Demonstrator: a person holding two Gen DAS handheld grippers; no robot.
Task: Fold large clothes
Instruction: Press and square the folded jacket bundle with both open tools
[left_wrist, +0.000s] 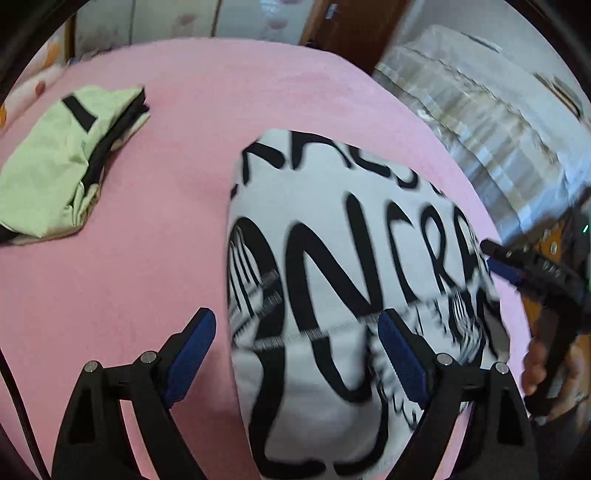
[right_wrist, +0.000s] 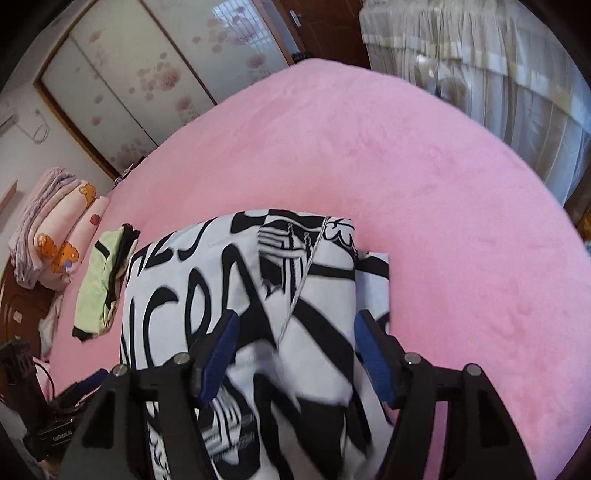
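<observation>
White garment (left_wrist: 332, 240) lettered "NCRA", rest unreadable

A: What colour is the big folded cotton garment (left_wrist: 332, 266)?
B: White, with bold black lettering.
A: And the soft fleece bed cover (left_wrist: 147, 229)?
B: Pink. The small folded cloth bundle (left_wrist: 55, 166) is pale green with black trim.

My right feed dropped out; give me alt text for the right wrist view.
Right gripper, jaws open, hovers over a folded white shirt with black lettering on a pink bed. A folded green garment lies left of it.
</observation>
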